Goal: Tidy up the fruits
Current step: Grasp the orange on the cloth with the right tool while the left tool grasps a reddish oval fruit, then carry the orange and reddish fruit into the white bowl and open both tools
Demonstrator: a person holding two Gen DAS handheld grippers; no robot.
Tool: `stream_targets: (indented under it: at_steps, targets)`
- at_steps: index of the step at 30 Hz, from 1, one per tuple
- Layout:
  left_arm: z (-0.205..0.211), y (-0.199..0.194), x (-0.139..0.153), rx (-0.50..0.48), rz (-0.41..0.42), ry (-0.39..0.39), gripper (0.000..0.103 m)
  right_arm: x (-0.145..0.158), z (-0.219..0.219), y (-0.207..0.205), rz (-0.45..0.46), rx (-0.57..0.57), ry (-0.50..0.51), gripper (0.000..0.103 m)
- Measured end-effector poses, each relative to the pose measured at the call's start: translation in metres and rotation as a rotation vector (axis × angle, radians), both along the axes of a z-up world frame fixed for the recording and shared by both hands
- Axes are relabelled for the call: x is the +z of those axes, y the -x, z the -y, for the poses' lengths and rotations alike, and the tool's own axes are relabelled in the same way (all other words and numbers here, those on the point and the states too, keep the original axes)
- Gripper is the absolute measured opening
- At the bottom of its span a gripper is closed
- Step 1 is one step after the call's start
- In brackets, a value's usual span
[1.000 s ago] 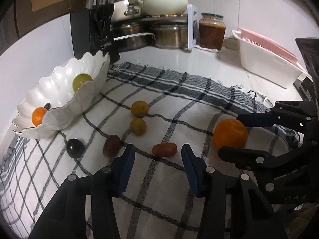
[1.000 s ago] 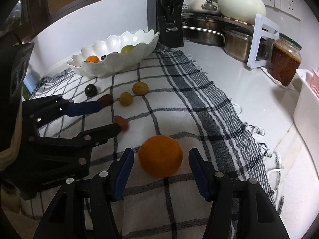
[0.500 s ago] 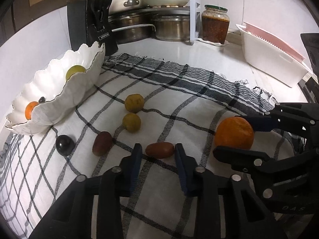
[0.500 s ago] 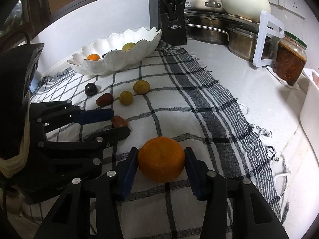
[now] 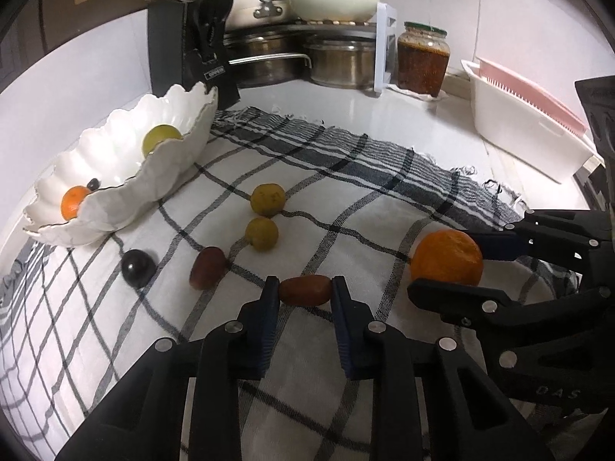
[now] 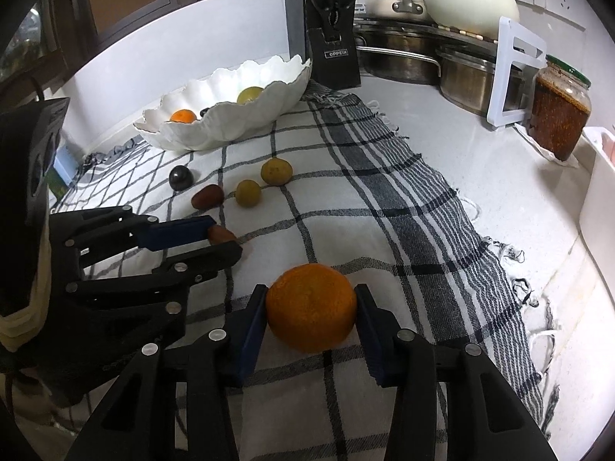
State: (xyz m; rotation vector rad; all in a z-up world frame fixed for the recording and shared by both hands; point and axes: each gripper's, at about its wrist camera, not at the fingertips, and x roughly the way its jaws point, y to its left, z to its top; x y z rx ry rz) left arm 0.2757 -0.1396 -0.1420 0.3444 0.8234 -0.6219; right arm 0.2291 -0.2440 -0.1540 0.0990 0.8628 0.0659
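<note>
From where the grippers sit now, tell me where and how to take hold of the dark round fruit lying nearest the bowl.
Grip the dark round fruit across its widest middle, coming down from above and from the near side. It is a small smooth ball lying free on the checked cloth, so a high pinch would probably slip. The white bowl blocks the far side, and the reddish-brown fruit lies to its right, apart from it.

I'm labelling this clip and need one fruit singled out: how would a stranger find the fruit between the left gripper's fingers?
Start at the white scalloped bowl on the checked cloth. Nearest the camera lies a reddish-brown oval fruit, clamped by the left gripper. Its neighbours are free; this is the only small one gripped.
</note>
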Motion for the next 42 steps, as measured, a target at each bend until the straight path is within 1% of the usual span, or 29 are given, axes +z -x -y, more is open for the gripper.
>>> stream_targets:
  at_steps: [9, 16, 23, 29, 36, 42]
  targets:
    - [-0.016, 0.01, 0.02, 0.048, 0.021, 0.035, 0.027, 0.019, -0.006, 0.005, 0.048, 0.008, -0.008, 0.045]
    - [-0.037, 0.015, 0.047, 0.112, 0.091, 0.076, 0.027, 0.038, -0.015, 0.005, 0.105, 0.035, -0.002, 0.045]
    - [-0.061, 0.016, 0.077, 0.202, 0.169, 0.119, 0.027, 0.065, -0.028, 0.001, 0.184, 0.074, 0.005, 0.045]
    - [-0.08, 0.017, 0.099, 0.252, 0.224, 0.154, 0.027, 0.085, -0.04, -0.005, 0.253, 0.095, 0.006, 0.045]
    - [-0.096, 0.01, 0.118, 0.309, 0.272, 0.176, 0.027, 0.105, -0.052, -0.019, 0.31, 0.119, 0.0, 0.045]
    - [-0.104, 0.0, 0.133, 0.333, 0.322, 0.185, 0.027, 0.12, -0.059, -0.033, 0.356, 0.14, 0.009, 0.045]
